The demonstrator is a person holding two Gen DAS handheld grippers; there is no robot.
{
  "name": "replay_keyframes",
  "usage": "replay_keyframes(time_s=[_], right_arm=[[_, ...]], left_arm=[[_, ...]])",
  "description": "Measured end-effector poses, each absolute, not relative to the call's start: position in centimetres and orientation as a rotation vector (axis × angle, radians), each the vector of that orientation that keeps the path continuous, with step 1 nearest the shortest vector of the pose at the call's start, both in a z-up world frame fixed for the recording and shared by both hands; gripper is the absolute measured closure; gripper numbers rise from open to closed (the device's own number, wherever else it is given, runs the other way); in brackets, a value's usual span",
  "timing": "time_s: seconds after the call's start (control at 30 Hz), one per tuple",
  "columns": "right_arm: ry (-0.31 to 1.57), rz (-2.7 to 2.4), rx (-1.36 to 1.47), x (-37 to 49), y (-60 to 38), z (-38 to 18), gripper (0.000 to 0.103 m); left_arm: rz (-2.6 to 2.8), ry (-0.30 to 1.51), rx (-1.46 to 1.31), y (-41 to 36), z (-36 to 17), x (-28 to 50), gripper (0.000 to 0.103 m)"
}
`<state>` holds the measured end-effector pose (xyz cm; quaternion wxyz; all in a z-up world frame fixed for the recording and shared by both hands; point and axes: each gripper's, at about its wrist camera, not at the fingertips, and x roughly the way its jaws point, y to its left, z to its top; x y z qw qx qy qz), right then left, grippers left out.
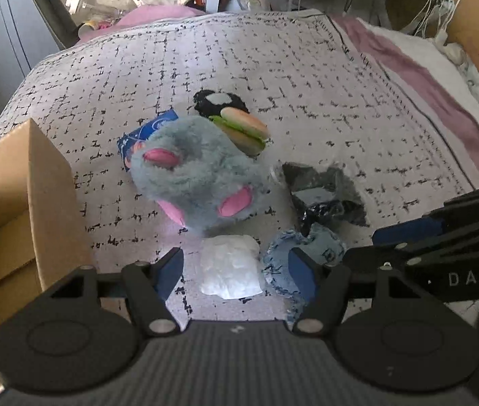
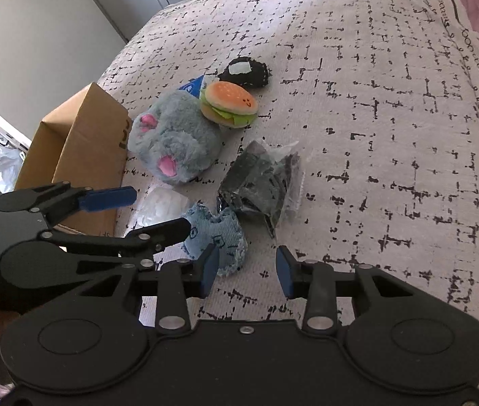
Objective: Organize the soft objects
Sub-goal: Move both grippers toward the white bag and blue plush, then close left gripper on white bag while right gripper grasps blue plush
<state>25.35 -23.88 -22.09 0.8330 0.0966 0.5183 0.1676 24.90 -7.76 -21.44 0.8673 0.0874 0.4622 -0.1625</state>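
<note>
While both our tongs hang spread wide over the bed's grey black-flecked blanket (image 2: pixel 374 108), holding nothing, the left tongs (image 1: pixel 236 270) frame a crinkly clear plastic bag (image 1: pixel 231 270) and the right tongs (image 2: pixel 248 270) sit just right of a frayed blue denim pouch (image 2: pixel 217 237). Farther out we've got a fluffy grey plush slipper with pink pads (image 1: pixel 195 172), a plush burger (image 2: pixel 229 103), a black felt toy (image 2: pixel 246 72) and a dark bagged bundle (image 2: pixel 261 179). A brown cardboard box (image 1: pixel 13 196) stands at the left.

Left claw (image 1: pixel 236 270) and right claw (image 2: pixel 244 270) both gape wide, side by side.
</note>
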Motion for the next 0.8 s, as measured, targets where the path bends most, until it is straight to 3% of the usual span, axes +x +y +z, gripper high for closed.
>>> replay_keyframes(time_s=[0.1, 0.27, 0.47, 0.67, 0.8], right_arm=[[1.098, 0.370, 0.199, 25.5, -23.8, -22.6, 0.065], [1.088, 0.426, 0.205, 25.6, -23.6, -23.0, 0.065], [1.073, 0.488, 0.245, 26.2, -23.4, -23.4, 0.065], [1.084, 0.491, 0.306, 25.9, -24.1, -23.1, 0.086], [1.051, 0.495, 0.290, 25.0, -24.4, -21.6, 0.087]], left_arm=[[-0.343, 0.992, 0.136, -7.4, -21.9, 25.2, 0.044], [-0.323, 1.022, 0.100, -6.9, -22.4, 25.5, 0.065], [-0.358, 1.039, 0.042, -6.3, -22.4, 25.1, 0.066], [-0.365, 1.042, 0.012, -6.0, -22.0, 24.6, 0.066], [-0.363, 1.019, 0.003, -5.5, -20.8, 24.1, 0.066]])
